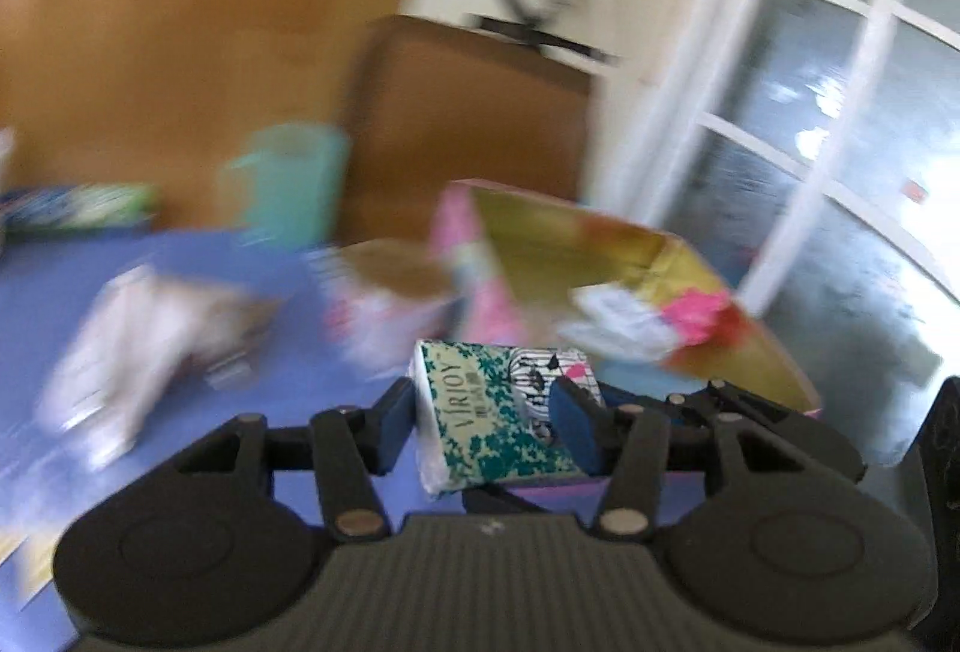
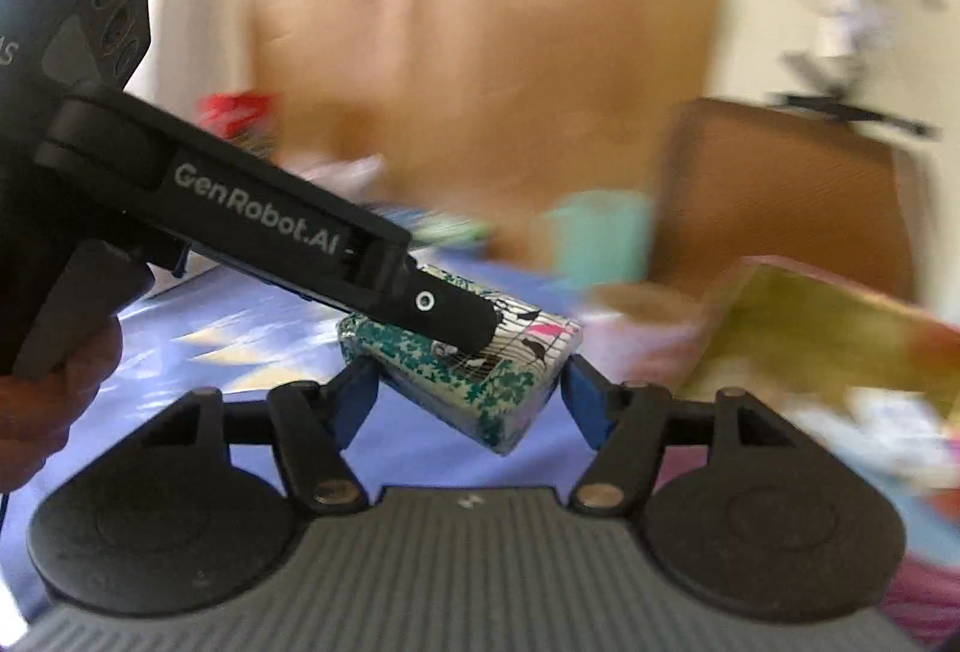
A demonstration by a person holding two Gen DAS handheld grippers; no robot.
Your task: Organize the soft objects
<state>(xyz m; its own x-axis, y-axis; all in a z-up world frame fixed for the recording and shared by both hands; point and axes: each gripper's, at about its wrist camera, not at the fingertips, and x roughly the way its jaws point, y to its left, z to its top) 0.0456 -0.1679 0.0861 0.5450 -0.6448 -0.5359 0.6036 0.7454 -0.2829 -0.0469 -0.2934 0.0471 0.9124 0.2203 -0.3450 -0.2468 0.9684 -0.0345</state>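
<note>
A tissue pack [image 1: 480, 412] with a teal and white print sits between the blue pads of my left gripper [image 1: 485, 430], which is shut on it above the blue tablecloth [image 1: 198, 256]. In the right wrist view the same tissue pack [image 2: 480, 370] hangs under the left gripper's black finger [image 2: 444, 313]. It lies between the spread fingers of my right gripper [image 2: 469, 403], whose pads stand close to its ends without a clear press. An open box [image 1: 600, 244] with gold inside and pink sides stands just beyond, with white and pink soft things [image 1: 642, 319] in it.
A teal cup [image 1: 288, 172] stands at the back of the table by a brown wooden panel [image 1: 468, 111]. A blurred white bundle [image 1: 138, 346] lies at the left. A hand [image 2: 42, 412] holds the left gripper's handle. The box [image 2: 828, 334] is at the right.
</note>
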